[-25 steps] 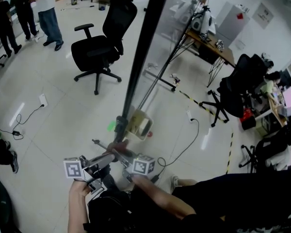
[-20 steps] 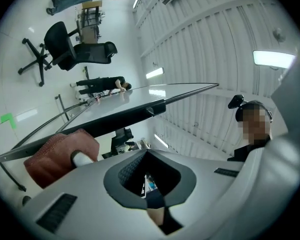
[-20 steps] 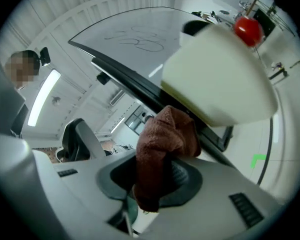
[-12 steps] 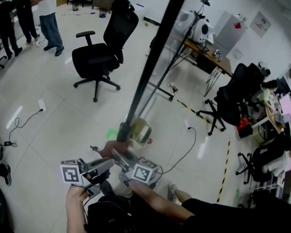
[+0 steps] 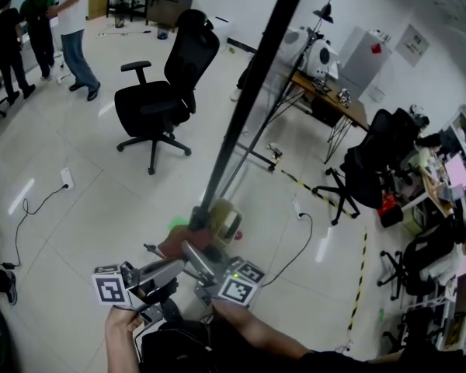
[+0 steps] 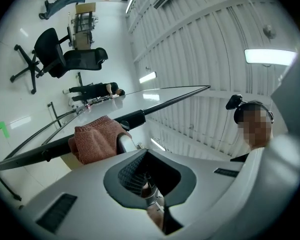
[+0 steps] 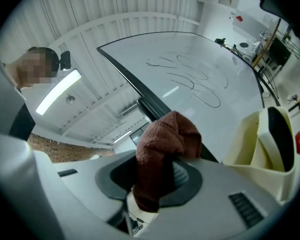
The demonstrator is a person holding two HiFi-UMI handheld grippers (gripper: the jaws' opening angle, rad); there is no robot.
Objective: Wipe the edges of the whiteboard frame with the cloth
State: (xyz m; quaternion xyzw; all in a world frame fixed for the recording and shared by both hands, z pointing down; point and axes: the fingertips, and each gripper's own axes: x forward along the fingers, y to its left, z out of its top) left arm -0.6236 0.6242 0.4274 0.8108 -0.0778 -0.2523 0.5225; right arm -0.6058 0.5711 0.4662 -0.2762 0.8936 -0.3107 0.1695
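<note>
The right claw (image 7: 157, 180) is closed down on the cloth (image 7: 166, 139). The reddish-brown towelling is pinched between its jaws and bunches up out of the front of them in a folded hump. The top of that hump lies against the black whiteboard frame (image 7: 140, 100), which runs straight away from the claw's tips. The white board surface (image 7: 195, 59), with dark pen loops on it, spreads ahead and to the claw's right. Close on the claw's right side stands a cream-coloured holder (image 7: 262, 144) with a red knob at its edge.

The left claw (image 6: 147, 173) holds nothing. Its ridged pad and the opposite jaw stand apart with a bare gap between them. From this claw the cloth (image 6: 96, 143) sits just ahead of the tips and a little to the left, draped over the dark frame bar (image 6: 135, 118), not touching the jaws.

From above, both claws come together low down at the foot of the frame (image 5: 241, 99), left claw (image 5: 177, 267) just beside the right, with the cloth (image 5: 175, 241) at their tips. Well beyond them a black office chair (image 5: 167, 84) stands on the pale floor, and further off some people (image 5: 70, 22) stand together.
</note>
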